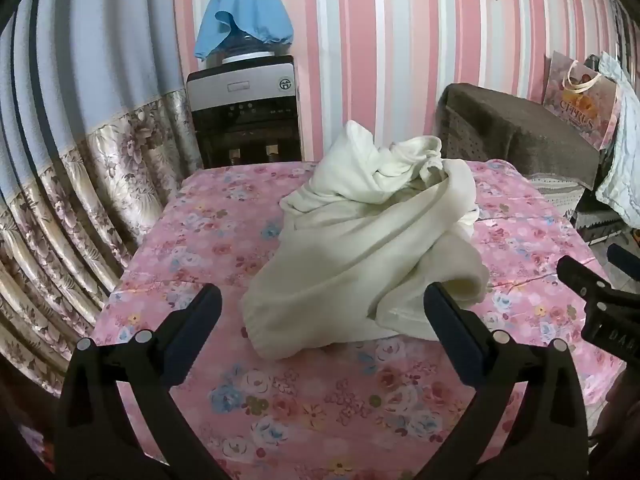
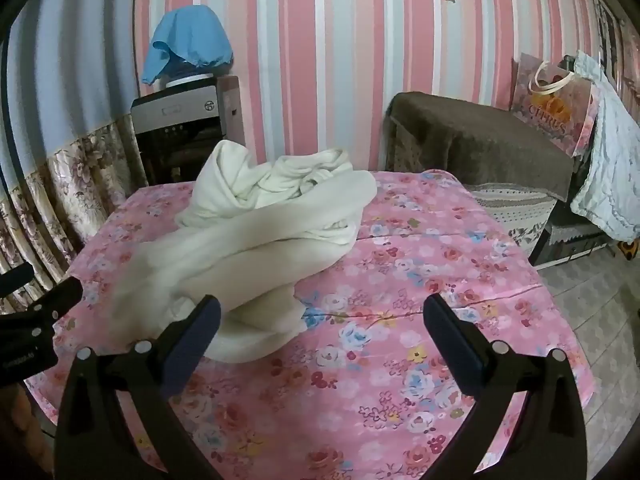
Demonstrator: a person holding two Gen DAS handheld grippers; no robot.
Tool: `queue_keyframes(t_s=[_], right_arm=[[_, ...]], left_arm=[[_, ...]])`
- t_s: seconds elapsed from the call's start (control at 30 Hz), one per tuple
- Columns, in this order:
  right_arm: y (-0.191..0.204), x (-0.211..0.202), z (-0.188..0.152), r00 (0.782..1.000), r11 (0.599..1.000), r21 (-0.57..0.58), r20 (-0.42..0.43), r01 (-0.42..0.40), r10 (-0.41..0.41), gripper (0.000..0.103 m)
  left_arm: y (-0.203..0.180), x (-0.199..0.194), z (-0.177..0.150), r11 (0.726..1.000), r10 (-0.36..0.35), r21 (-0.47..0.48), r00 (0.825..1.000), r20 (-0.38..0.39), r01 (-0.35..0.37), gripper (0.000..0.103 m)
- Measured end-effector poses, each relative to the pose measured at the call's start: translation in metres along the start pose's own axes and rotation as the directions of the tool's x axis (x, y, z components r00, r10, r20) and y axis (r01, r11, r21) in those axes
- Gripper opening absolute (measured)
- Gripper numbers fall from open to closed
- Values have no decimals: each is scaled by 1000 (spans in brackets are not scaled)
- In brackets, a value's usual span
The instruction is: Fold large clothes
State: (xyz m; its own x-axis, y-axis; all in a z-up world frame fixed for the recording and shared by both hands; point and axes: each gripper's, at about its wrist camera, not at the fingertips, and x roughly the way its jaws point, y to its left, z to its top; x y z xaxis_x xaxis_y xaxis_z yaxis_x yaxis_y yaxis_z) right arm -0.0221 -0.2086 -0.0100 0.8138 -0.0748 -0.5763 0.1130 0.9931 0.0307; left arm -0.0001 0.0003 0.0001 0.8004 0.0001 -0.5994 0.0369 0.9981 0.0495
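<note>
Left wrist view: left tool (image 1: 322,308) has its jaws spread wide with nothing between the pads, angled down at the cream garment (image 1: 360,248). Garment sits bunched in a twisted heap on the middle-to-far part of the desk (image 1: 192,232), which wears a pink floral cloth. Near hem bulges toward the camera, just ahead of the tool. Right tool (image 2: 320,316) shows in the right wrist view, jaws also spread wide and empty; the heap lies ahead and to its left, with its left finger (image 2: 196,328) overlapping the near fold in the picture. Whether it touches, cannot tell.

Step in hand, as I judge it: first grasp, to open the heap out flat before any fold. Nothing folded yet.

Doing it well:
- pick two separate edges, one per tool, not the same roll
- go for a hem or corner, not the thick twisted middle
- pinch one layer only, or the twist just lifts as a lump
- lift and pull apart sideways, then lay it flat toward the near side

Risk: dragging the floral cloth along with the garment.

Water dispenser (image 1: 244,108) behind the desk, well clear.
</note>
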Motion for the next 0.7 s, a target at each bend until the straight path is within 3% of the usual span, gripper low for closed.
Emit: queue_keyframes(t_s=[0.23,0.7], right_arm=[[-3,-1,3,1000,1000,13,3,-18,18,101],[-7,6,8,1000,1000,2,11,29,-29,101]], left_arm=[[4,-3,1,1000,13,-11,1000,7,-13,100],[6,8,3,1000,19,0,1000,-1,-19,100]])
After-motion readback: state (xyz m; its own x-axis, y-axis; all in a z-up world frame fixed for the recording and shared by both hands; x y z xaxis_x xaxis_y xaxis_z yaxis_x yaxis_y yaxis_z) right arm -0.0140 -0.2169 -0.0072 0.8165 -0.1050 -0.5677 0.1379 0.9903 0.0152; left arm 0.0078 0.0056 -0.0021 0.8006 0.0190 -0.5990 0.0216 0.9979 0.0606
